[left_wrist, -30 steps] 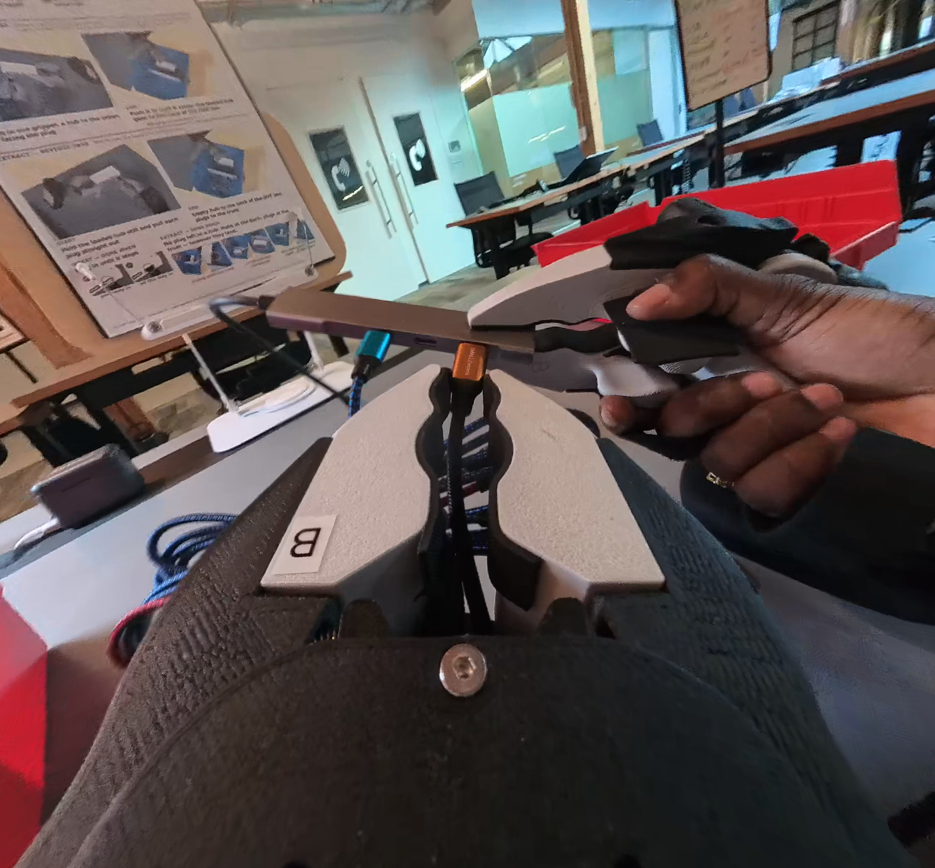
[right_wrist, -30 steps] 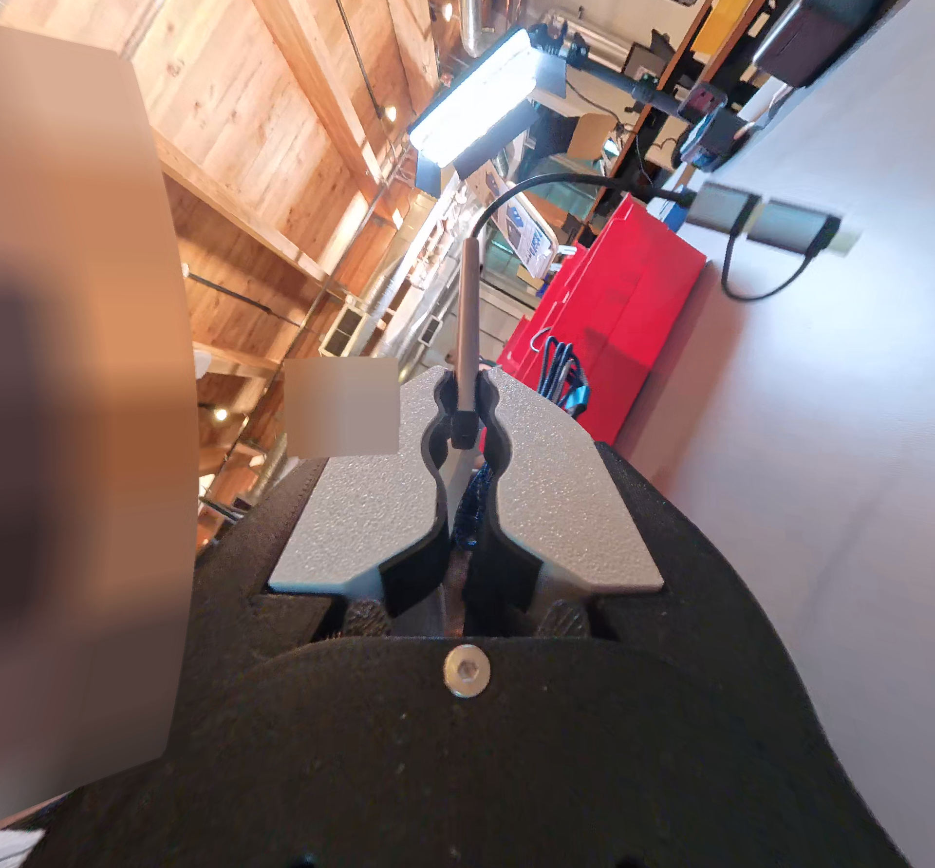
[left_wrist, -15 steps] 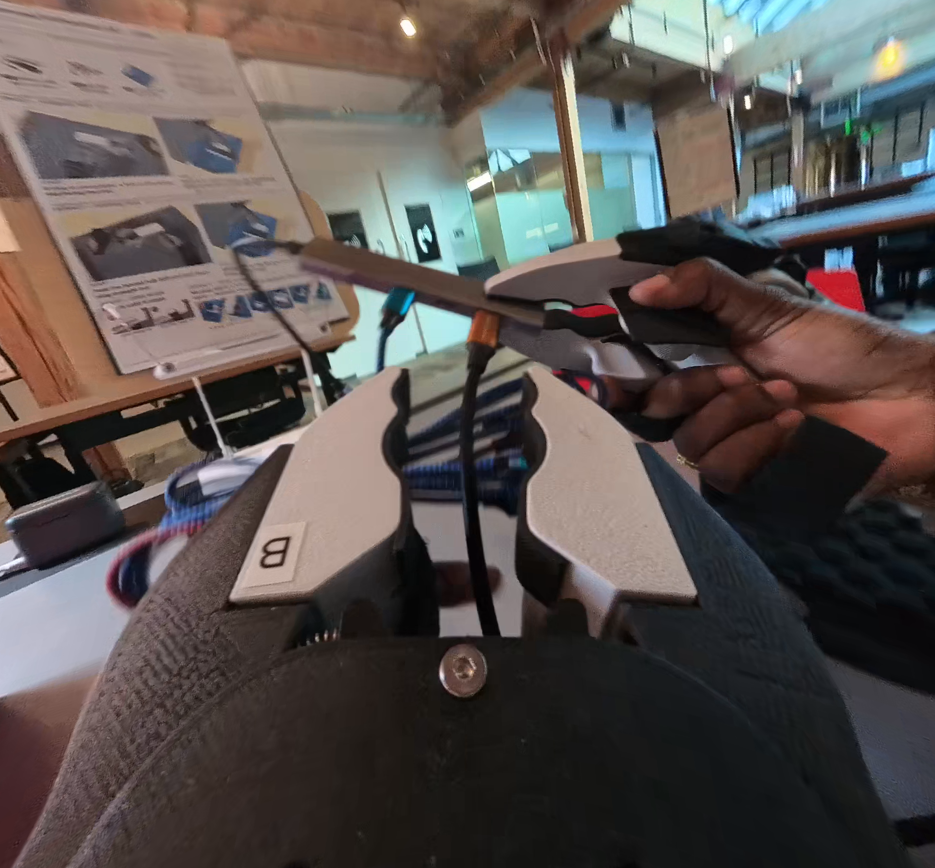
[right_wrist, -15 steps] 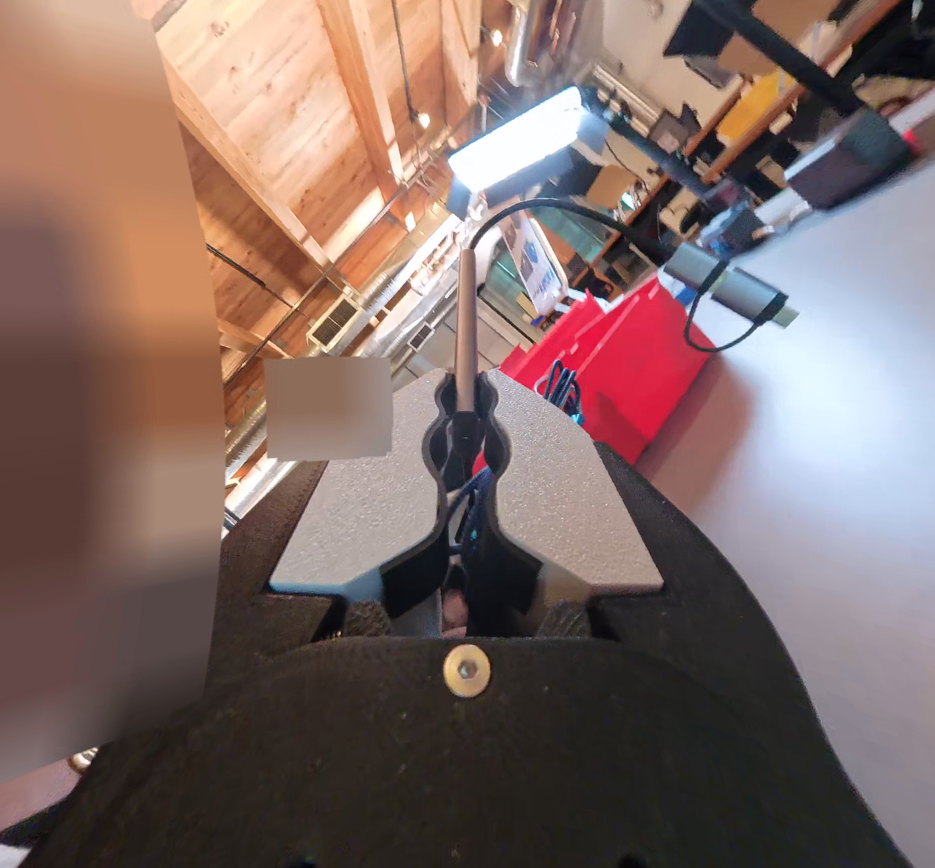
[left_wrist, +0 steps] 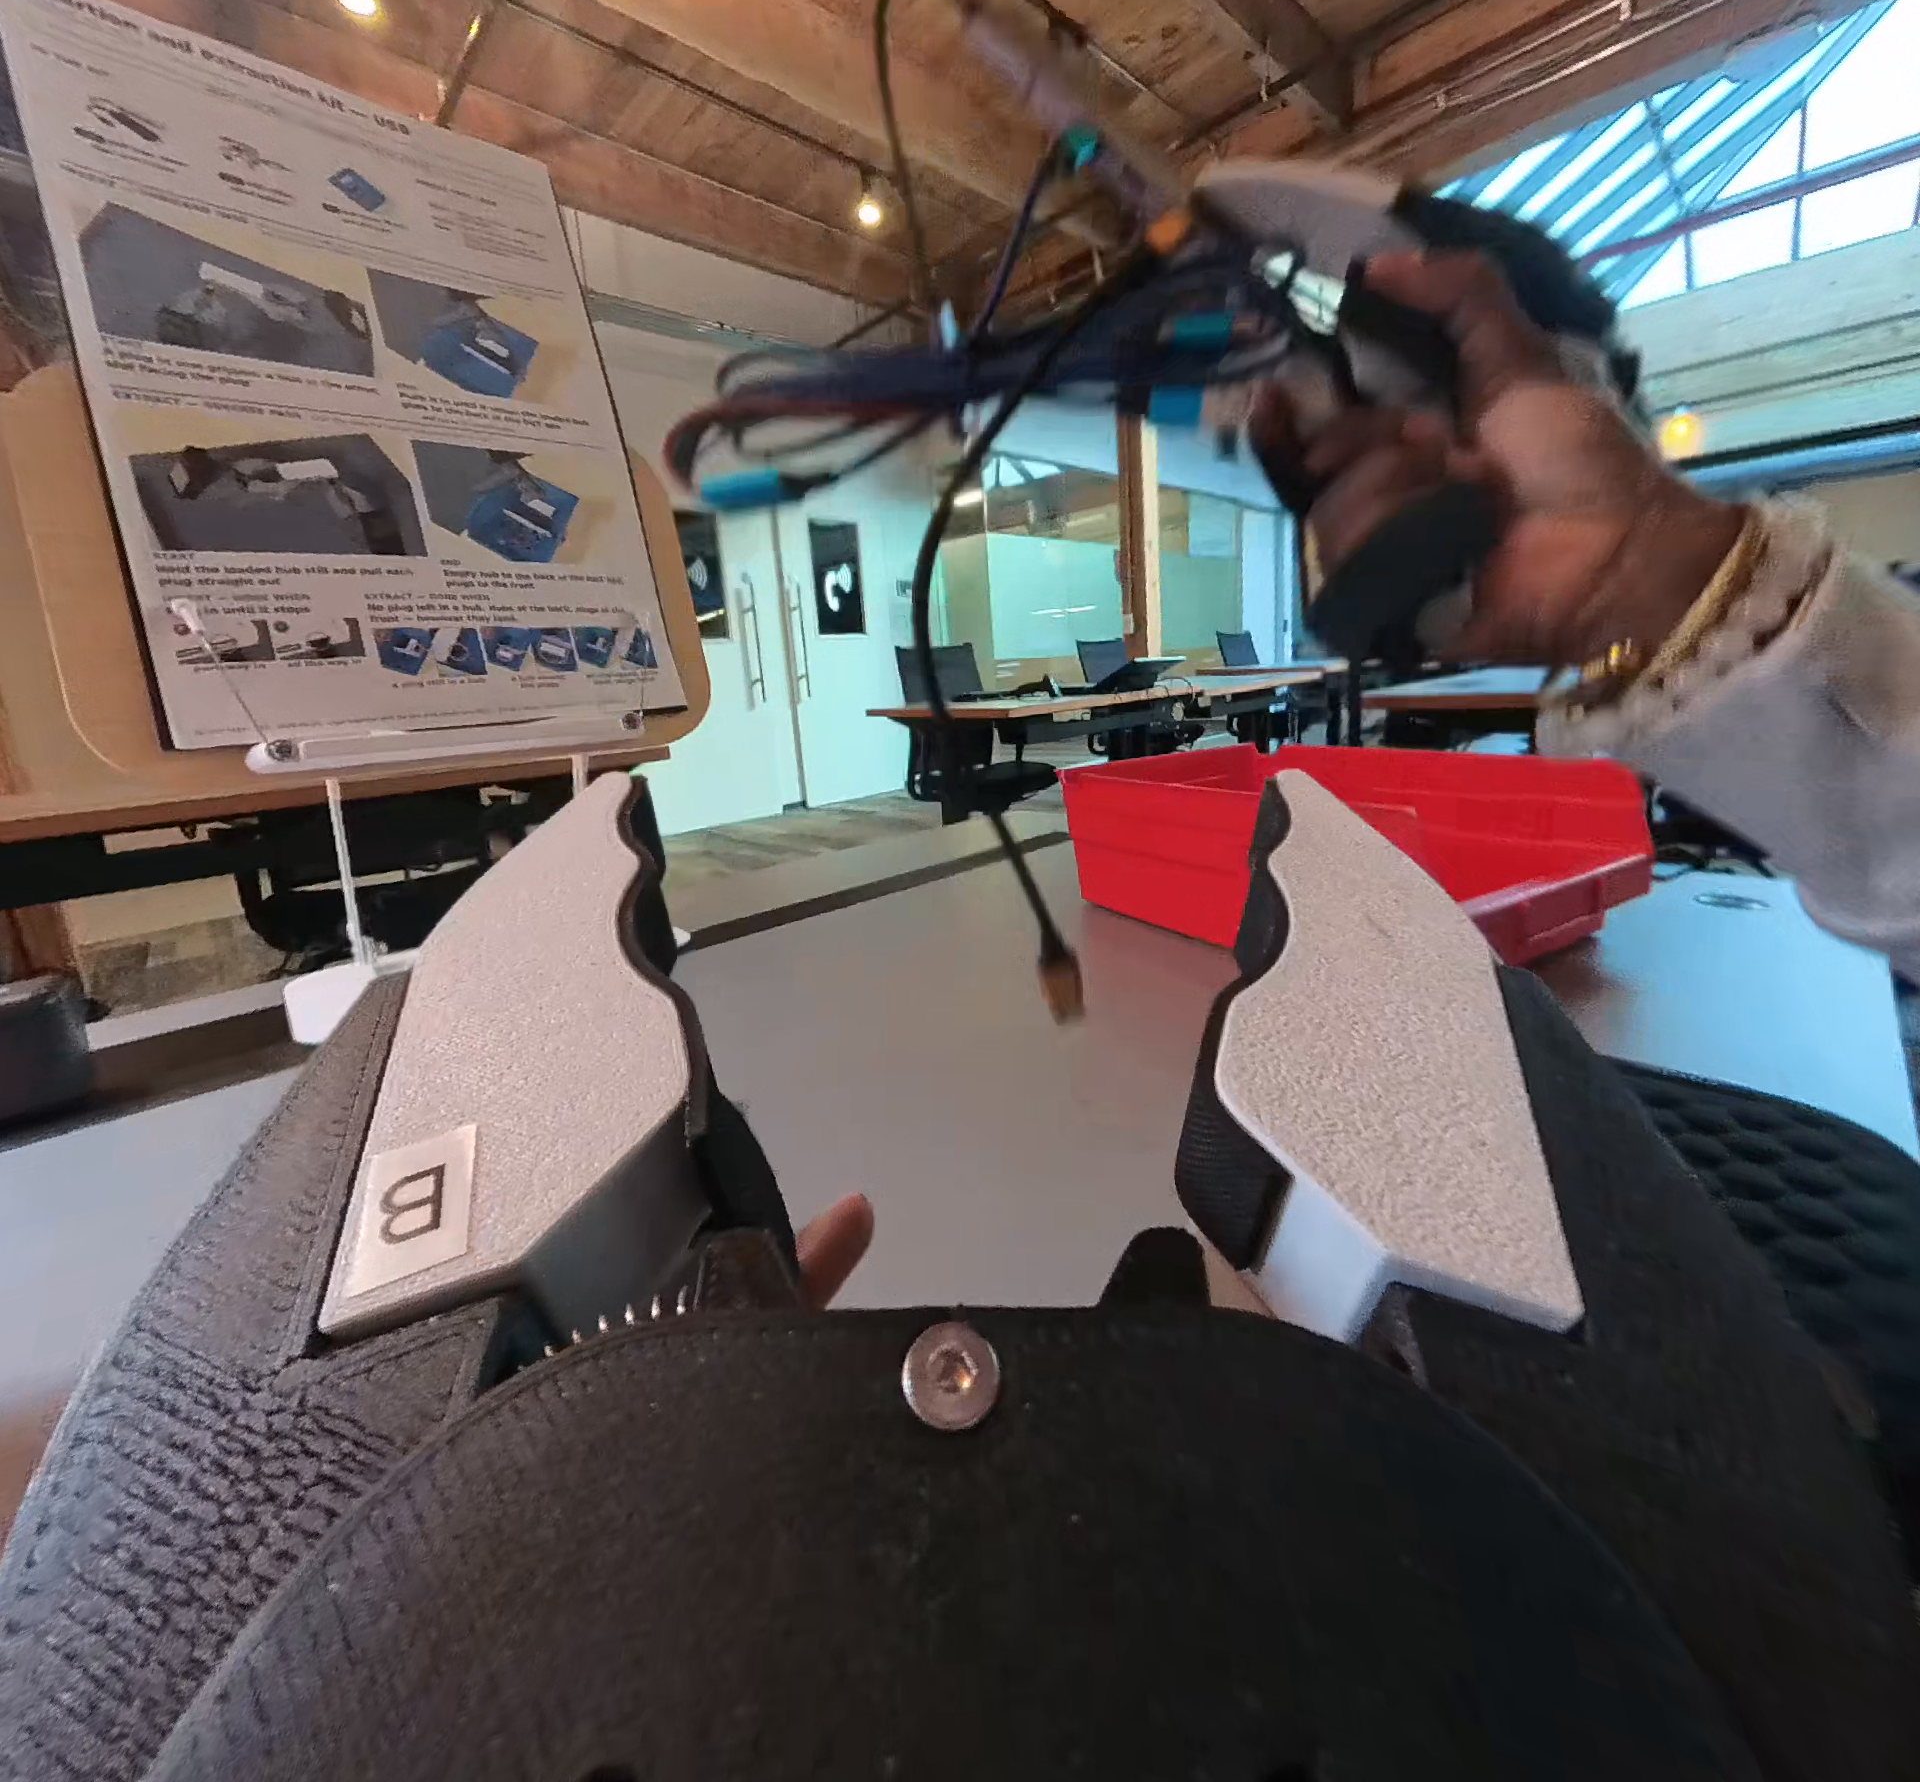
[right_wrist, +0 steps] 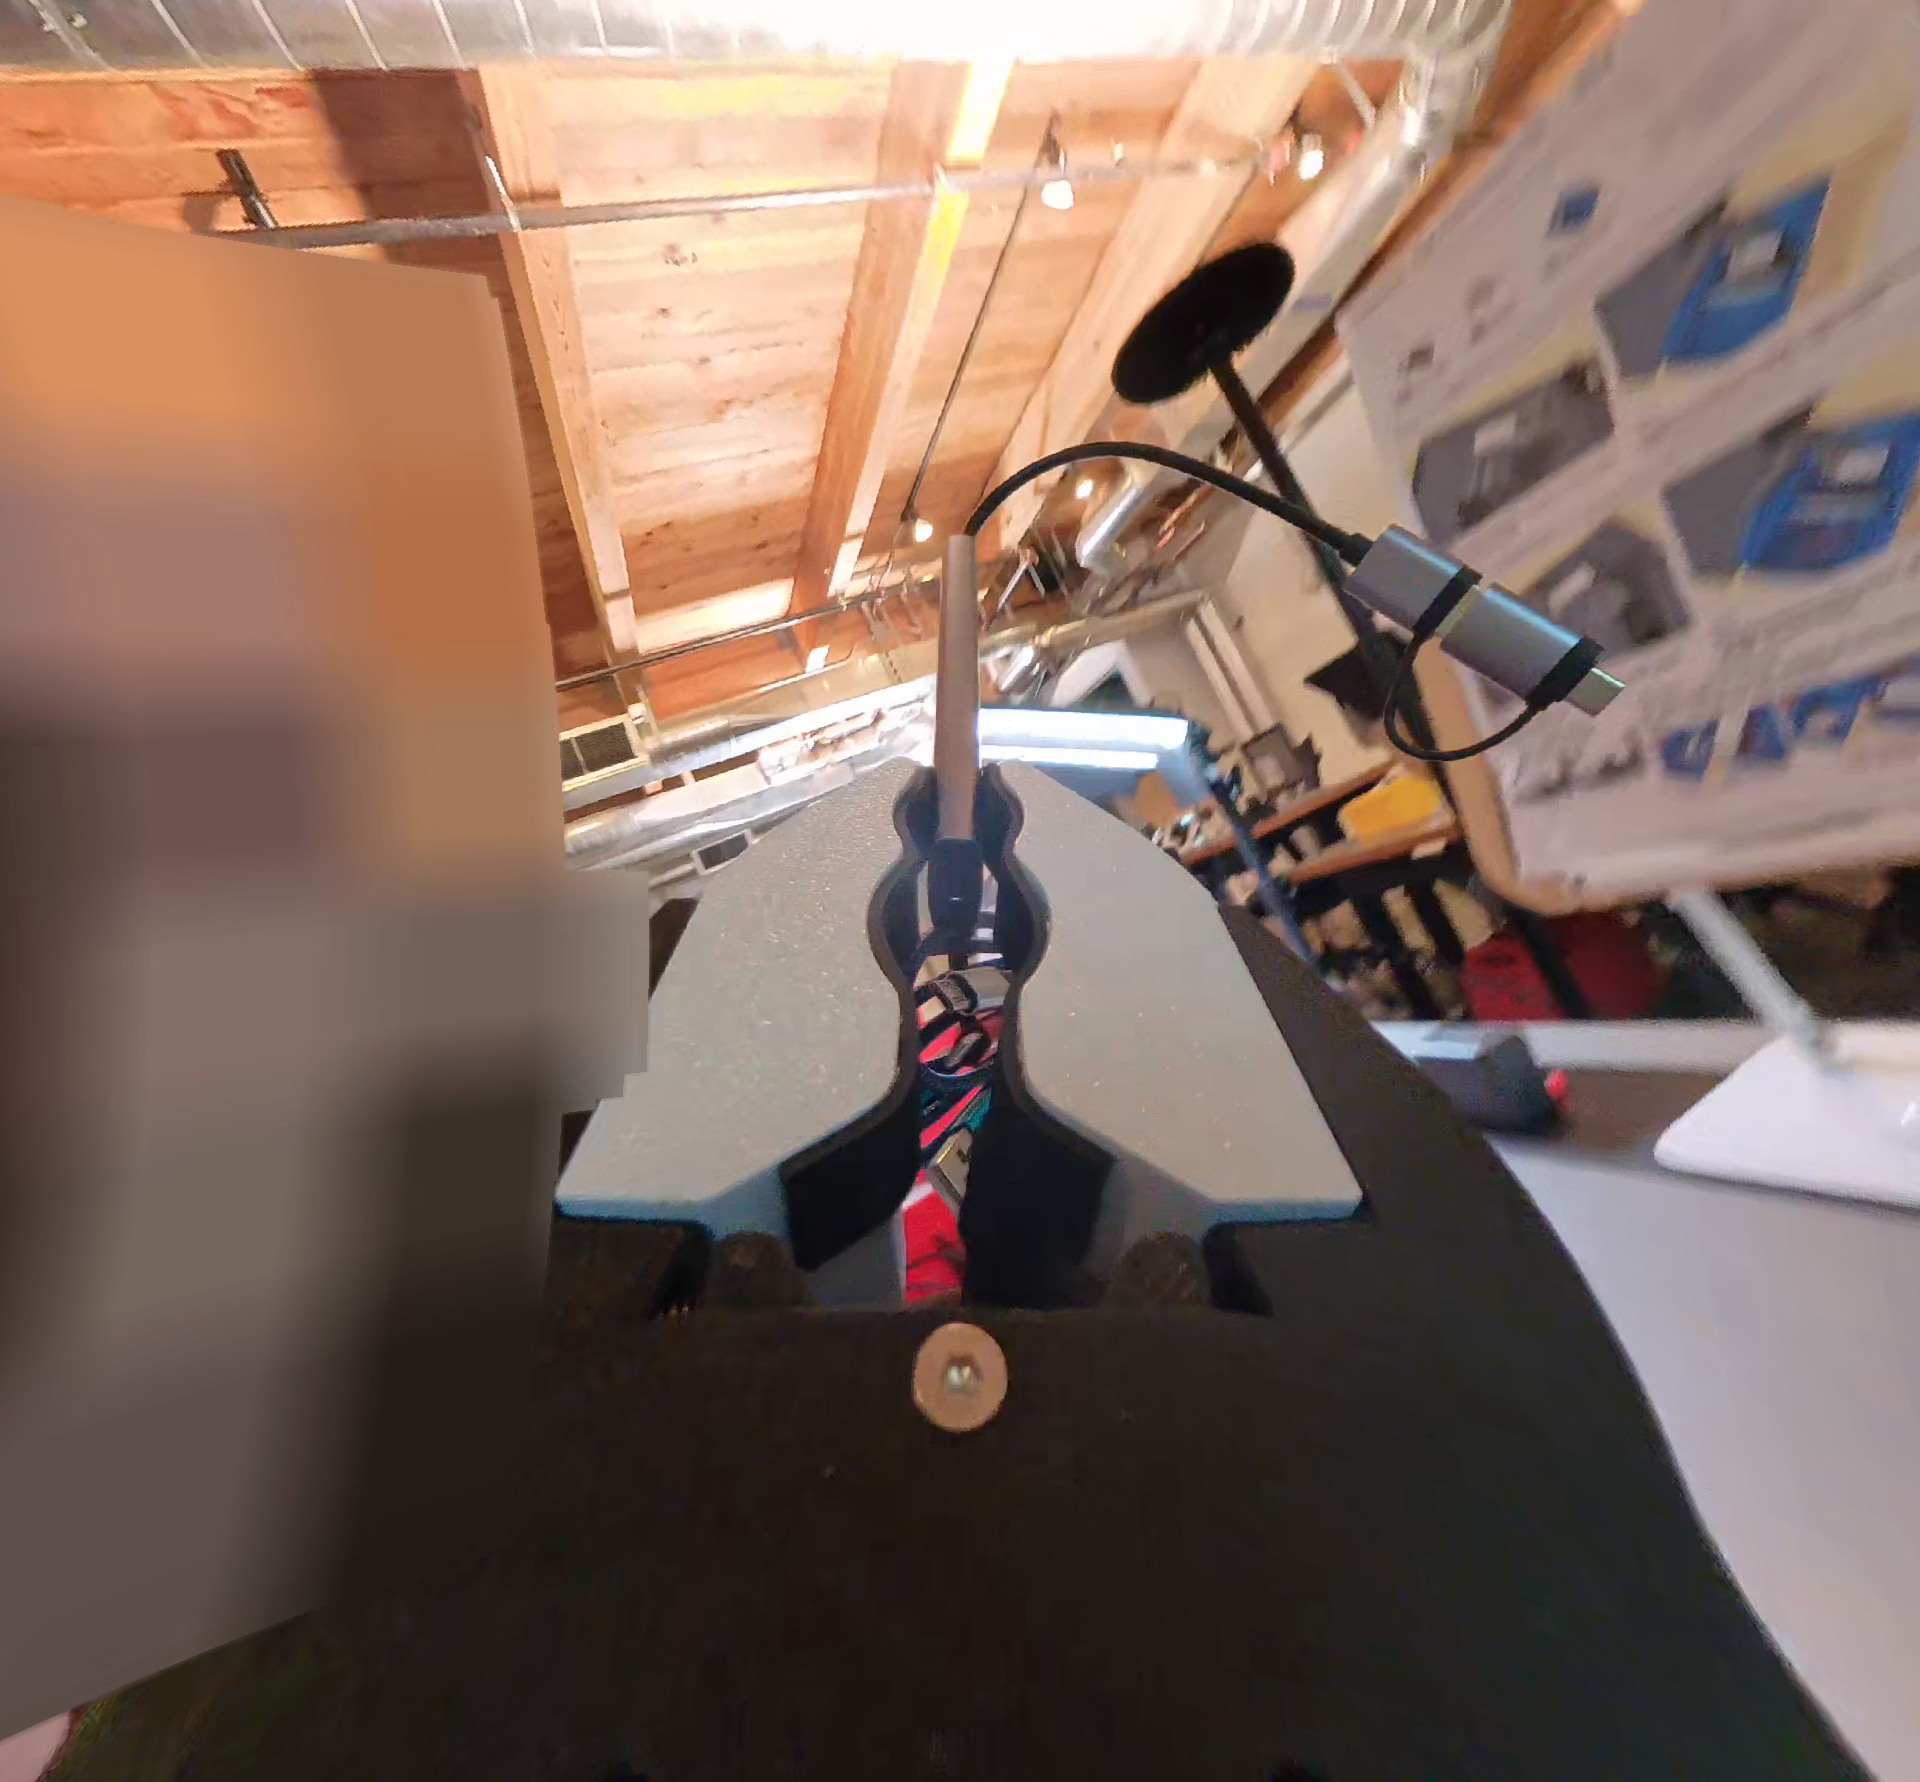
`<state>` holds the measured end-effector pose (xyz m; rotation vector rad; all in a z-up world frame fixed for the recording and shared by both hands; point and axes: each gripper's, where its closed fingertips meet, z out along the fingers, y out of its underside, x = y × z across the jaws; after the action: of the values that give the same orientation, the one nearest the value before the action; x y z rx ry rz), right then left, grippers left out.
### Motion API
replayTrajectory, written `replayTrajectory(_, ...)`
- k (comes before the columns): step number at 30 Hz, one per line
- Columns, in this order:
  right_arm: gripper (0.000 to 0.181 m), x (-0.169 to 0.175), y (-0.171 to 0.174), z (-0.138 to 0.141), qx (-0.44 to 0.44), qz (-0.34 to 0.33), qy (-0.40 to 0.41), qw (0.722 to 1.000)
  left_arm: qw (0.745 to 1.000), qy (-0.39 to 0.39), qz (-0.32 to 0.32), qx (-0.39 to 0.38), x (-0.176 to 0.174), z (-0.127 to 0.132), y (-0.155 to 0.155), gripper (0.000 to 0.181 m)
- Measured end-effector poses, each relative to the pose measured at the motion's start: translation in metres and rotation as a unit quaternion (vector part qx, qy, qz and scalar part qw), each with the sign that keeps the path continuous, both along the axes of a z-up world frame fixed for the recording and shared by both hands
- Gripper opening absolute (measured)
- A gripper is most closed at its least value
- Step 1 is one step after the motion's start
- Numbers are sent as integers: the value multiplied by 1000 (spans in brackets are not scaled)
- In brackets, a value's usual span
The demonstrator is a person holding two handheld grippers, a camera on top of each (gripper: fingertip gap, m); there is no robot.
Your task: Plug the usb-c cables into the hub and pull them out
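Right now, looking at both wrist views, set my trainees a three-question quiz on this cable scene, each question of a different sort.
1. True or false: the left gripper is shut on a cable.
2. What does the right gripper hold? A) the hub B) a red bin C) nothing
3. Fill in: the black cable's free orange plug hangs in ____ above the grey table.

Key: 1 false, its jaws stand wide open and empty; 2 A; 3 mid-air.
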<state>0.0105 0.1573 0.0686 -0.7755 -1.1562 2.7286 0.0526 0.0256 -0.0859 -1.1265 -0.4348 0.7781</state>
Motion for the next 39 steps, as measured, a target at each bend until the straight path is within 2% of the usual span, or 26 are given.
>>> replayTrajectory(1,9,1,10,14,0,-17,17,1000,1000,-2,2,-7,-1,-2,1,107)
replayTrajectory(4,9,1,44,50,7,-69,58,996,1000,-2,4,-27,-1,-6,6,104)
replayTrajectory(7,9,0,79,70,25,-130,77,988,996,-16,45,-72,-12,-18,7,94)
replayTrajectory(12,9,3,139,76,72,-268,92,956,997,-14,40,-64,-11,-16,6,91)
replayTrajectory(16,9,9,177,69,132,-375,104,912,997,-17,38,-60,-12,-17,5,87)
replayTrajectory(19,9,6,196,52,179,-429,86,881,997,-7,26,-72,-8,-17,9,86)
replayTrajectory(23,8,-9,222,13,202,-473,32,857,996,-6,26,-83,-8,-20,12,86)
replayTrajectory(30,9,-36,258,-55,195,-504,-45,840,996,-5,25,-88,-8,-22,12,83)
replayTrajectory(36,9,-50,257,-128,254,-485,-138,826,994,-5,15,-108,-6,-27,16,80)
replayTrajectory(37,9,-49,255,-134,257,-482,-141,826,993,-6,16,-113,-6,-28,17,83)
replayTrajectory(39,9,-46,252,-142,256,-474,-154,828,993,-11,22,-118,-9,-29,17,103)
